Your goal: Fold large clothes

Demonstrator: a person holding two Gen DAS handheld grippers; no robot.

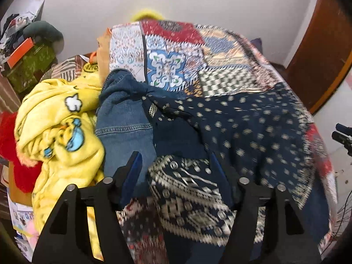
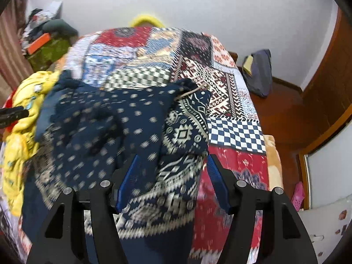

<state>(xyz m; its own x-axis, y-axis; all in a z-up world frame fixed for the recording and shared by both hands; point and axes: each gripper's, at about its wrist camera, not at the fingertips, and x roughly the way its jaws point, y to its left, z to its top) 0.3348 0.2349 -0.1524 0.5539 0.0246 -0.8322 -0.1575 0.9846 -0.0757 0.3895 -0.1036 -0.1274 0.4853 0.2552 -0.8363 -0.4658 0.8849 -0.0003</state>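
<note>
Navy patterned garment (image 1: 253, 132) lies crumpled across the near half of the patchwork bedspread (image 1: 176, 44), blurred in both views. My left gripper (image 1: 173, 160) hangs over its bordered hem with the tongs spread; my right gripper (image 2: 172, 162) is just above the same cloth, tongs also spread, pinching nothing. At the left I see a denim piece (image 1: 123, 118) and a yellow cartoon blanket (image 1: 59, 127).

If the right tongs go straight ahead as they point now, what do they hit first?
Probably the navy patterned garment lying on the patchwork bedspread; the open right tongs already straddle its bordered edge, though blur leaves depth unclear.
</note>
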